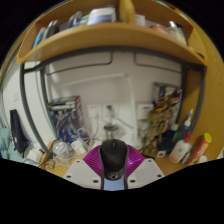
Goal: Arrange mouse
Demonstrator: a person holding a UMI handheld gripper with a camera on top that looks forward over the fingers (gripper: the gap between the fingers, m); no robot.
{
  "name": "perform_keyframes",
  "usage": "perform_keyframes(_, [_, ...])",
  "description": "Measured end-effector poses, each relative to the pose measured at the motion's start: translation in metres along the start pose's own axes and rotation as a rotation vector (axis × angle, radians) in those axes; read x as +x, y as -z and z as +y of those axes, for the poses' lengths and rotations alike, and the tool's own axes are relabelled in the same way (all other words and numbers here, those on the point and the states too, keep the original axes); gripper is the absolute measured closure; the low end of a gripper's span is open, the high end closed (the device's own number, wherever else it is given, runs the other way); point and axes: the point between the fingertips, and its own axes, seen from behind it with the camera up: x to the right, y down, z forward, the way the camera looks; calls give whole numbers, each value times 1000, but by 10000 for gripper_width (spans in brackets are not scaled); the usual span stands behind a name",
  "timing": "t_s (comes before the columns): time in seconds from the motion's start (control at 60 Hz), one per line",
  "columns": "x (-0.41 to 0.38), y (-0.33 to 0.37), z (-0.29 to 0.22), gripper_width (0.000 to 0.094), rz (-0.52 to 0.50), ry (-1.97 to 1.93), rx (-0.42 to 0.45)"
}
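Note:
A black computer mouse (pixel 114 158) with a round logo on its near end sits between my gripper's (pixel 114 168) two fingers. The magenta pads (pixel 95 162) press against both of its sides. The mouse is held up above the desk, with the cluttered back of the desk showing beyond it. The fingertips are partly hidden by the mouse body.
A wooden shelf (pixel 110 38) with items spans overhead. A white wall panel (pixel 110 85) lies straight ahead. Bottles and tubes (pixel 190 145) stand at the right. Cables, a dark object (pixel 18 130) and small clutter (pixel 60 148) lie at the left on the wooden desk.

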Motion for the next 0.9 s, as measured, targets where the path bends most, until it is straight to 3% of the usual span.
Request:
perform_keyframes(0.233, [-83, -61, 162, 675, -73, 46, -265])
perform_keyframes(0.367, [-91, -74, 219, 676, -76, 80, -344])
perform_keyframes(0.4, [-93, -75, 226, 642, -75, 81, -350])
perform_keyframes(0.417, [-95, -76, 230, 579, -78, 82, -354])
perform_keyframes(0.433, [-96, -77, 234, 609, -82, 81, -360])
perform_keyframes(0.517, [-101, -76, 252, 549, -103, 59, -407])
perform_keyframes(0.667, [-101, -77, 252, 456, -108, 79, -395])
perform_keyframes(0.8, [-92, -70, 252, 72, -54, 94, -418])
perform_keyframes(0.9, [-91, -55, 229, 77, -44, 91, -395])
